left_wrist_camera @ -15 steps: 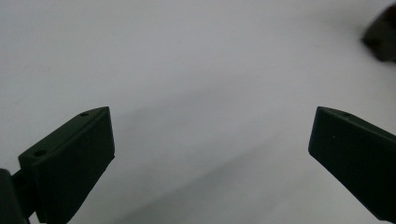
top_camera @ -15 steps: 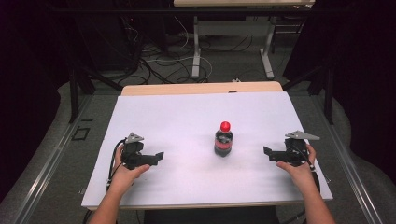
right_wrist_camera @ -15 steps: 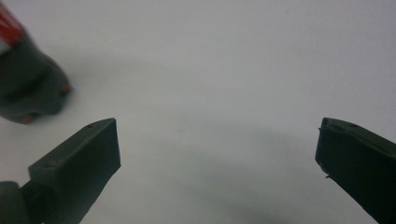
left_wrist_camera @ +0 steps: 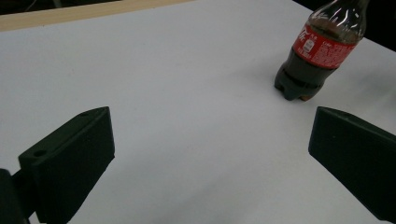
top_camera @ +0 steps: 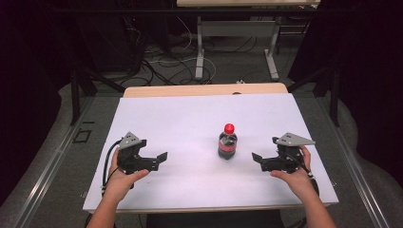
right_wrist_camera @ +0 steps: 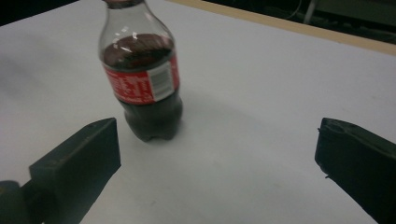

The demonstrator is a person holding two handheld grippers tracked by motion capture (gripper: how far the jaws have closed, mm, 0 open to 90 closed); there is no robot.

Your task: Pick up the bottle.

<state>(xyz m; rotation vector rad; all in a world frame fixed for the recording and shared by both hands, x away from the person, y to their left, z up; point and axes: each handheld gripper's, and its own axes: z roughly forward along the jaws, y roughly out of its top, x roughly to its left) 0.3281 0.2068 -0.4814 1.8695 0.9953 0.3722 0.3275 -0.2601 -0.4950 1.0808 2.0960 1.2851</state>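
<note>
Clear plastic cola bottle [top_camera: 227,142], red cap and label, upright on white tabletop [top_camera: 190,118]. Left gripper [top_camera: 159,159] well left of bottle, jaws apart, empty. Right gripper [top_camera: 259,160] near bottle's right, jaws apart, empty.

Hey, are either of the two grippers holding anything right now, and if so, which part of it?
Nothing is held. The left gripper and right gripper are both open, apart from the upright clear plastic cola bottle with red cap and label between them on the white table.

Bare white table [top_camera: 190,118] is lying open between the left gripper [top_camera: 159,160] and right gripper [top_camera: 259,161]; only the upright bottle [top_camera: 227,142] is standing between them, nearer the right.
</note>
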